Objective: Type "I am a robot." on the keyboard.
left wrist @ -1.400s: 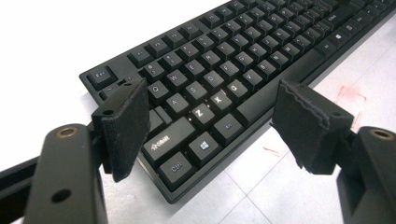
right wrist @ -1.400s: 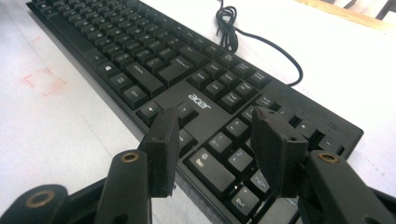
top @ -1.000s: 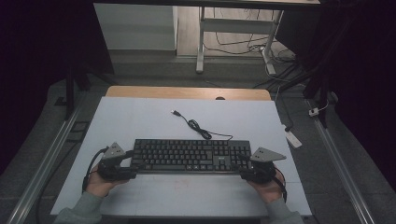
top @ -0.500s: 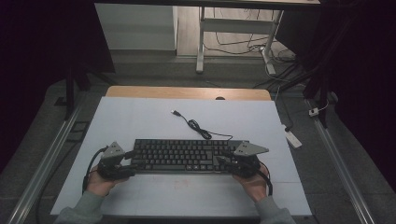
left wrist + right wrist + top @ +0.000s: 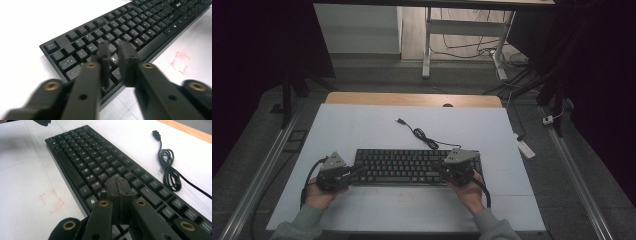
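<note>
The keyboard [image 5: 412, 167] lies flat on the white table [image 5: 362, 130], near the edge where the person sits, and everything else is best placed from it.

At its left end the left gripper [image 5: 357, 171] hovers over the lower-left keys. Its jaws have just been closing: in the left gripper view [image 5: 115, 58] a narrow gap remains between the two tips, with nothing between them, and they hang above the X key without clearly touching it. The left hand [image 5: 318, 194] sits just off the keyboard's left front corner.

Over the right part of the keyboard the right gripper [image 5: 443, 171] has also just been closing. In the right gripper view [image 5: 119, 188] its jaws are pressed together with nothing pinched, poised low over the bottom rows; whether the tip touches a key I cannot tell. The right hand [image 5: 469, 192] rests just in front of the keyboard.

Behind the keyboard's right half its cable [image 5: 422, 135] lies loosely coiled, the plug [image 5: 400, 121] free on the table.

Risks, as I judge them: a closed tip is wider than a key's middle, so coming down off-centre could strike two keys together or slip into the gap between them. Pushing at a slant instead of straight down could slide the unheld keyboard back towards the cable. The left tips, slightly apart, could straddle a keycap and lever it loose.
</note>
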The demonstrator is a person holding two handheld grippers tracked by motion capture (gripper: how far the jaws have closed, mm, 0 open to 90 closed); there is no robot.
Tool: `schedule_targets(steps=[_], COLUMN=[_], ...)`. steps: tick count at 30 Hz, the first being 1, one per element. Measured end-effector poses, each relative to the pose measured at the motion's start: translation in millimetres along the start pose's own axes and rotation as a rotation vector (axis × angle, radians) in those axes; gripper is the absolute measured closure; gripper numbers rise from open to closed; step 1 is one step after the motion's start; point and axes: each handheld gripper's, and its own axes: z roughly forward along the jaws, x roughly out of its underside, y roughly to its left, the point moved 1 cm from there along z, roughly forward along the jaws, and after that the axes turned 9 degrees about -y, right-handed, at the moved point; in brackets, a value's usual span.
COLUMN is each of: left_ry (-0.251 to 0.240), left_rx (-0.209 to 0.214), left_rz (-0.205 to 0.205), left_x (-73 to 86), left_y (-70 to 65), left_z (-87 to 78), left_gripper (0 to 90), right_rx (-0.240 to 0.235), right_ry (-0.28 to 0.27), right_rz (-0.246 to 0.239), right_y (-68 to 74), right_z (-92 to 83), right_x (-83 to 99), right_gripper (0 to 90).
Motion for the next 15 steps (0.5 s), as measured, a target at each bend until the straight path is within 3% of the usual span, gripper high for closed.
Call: schedule_targets(steps=[2,15], left_ry=[0.001,0.030], left_rx=[0.002,-0.003], left_rz=[0.000,0.009], left_x=[0.0,0.4], left_y=[0.2,0.5], left_z=[0.0,6.5], left_gripper=[88.2,89.0], right_rx=[-0.008,-0.048], right_ry=[0.001,0.019], right_rz=[-0.007,-0.014], right_y=[1.1,10.3], right_z=[6.1,44.9], right_x=[-2.8,-14.4], right_gripper=[89.5,89.5])
